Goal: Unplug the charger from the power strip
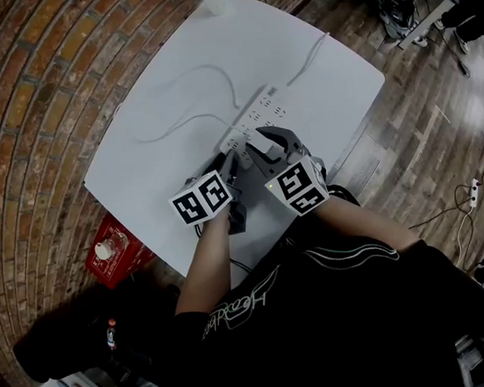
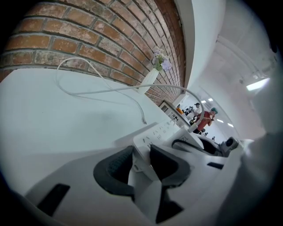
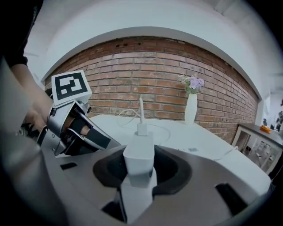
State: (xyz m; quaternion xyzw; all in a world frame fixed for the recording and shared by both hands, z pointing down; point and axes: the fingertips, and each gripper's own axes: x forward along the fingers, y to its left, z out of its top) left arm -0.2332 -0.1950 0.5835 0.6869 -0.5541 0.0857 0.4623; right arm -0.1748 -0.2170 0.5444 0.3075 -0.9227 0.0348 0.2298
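The right gripper (image 3: 139,171) is clenched on the white charger (image 3: 139,152): both dark pads press its 2 side faces, and its cable (image 3: 141,108) leaves the top end through a small white plug. The charger stands at the near end of the power strip (image 1: 257,114), over its socket face; whether its pins are still seated in the strip cannot be told. The left gripper (image 2: 141,162) sits just beside the right one, on the left of the strip, and is clamped on the strip's near end, with 1 pad on each long side. From that end the strip runs away across the white table (image 1: 313,41), socket rows upward. The charger cable arcs up and then lies in loose curves on the table to the left of the strip. The strip's own cord (image 1: 307,62) leaves its far end toward the table's far right edge. Beyond the strip, a white vase (image 3: 191,110) with flowers stands against the brick wall (image 3: 132,66)
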